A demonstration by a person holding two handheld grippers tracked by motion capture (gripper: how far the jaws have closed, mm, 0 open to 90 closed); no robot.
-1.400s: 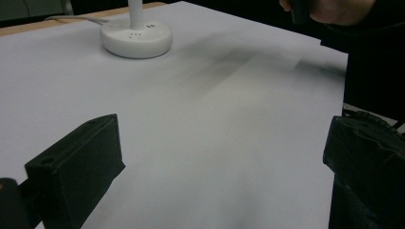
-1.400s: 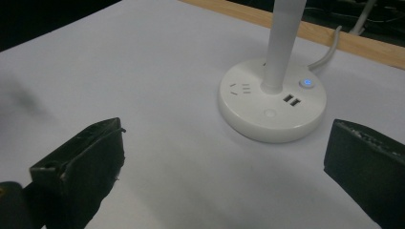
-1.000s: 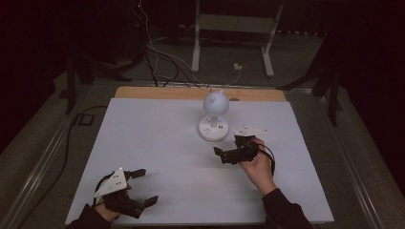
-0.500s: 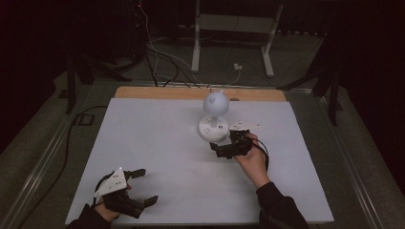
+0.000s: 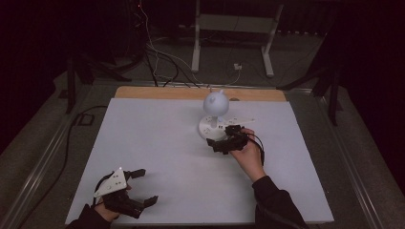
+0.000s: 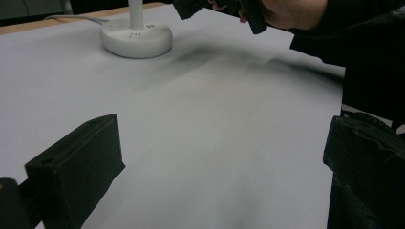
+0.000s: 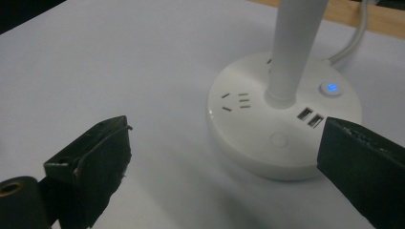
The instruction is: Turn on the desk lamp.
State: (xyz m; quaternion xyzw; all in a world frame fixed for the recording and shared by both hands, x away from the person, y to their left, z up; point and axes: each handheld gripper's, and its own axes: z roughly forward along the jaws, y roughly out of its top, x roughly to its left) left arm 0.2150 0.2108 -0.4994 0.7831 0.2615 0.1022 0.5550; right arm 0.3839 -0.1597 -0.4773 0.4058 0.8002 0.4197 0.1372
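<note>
right tool (image 5: 220, 144) jaws spread, nothing gripped, hovering just beside lamp base (image 7: 282, 124) | left tool (image 5: 142, 187) jaws also apart, empty, near front-left corner of table (image 5: 157, 133), well apart from lamp | lamp upright, rear centre of table, white stem (image 7: 292, 47), blue light (image 7: 330, 88) lit on base

Glossy smooth white plastic lamp base (image 7: 282, 129); matt white table (image 5: 157, 143); wooden edge (image 5: 143, 92)
</note>
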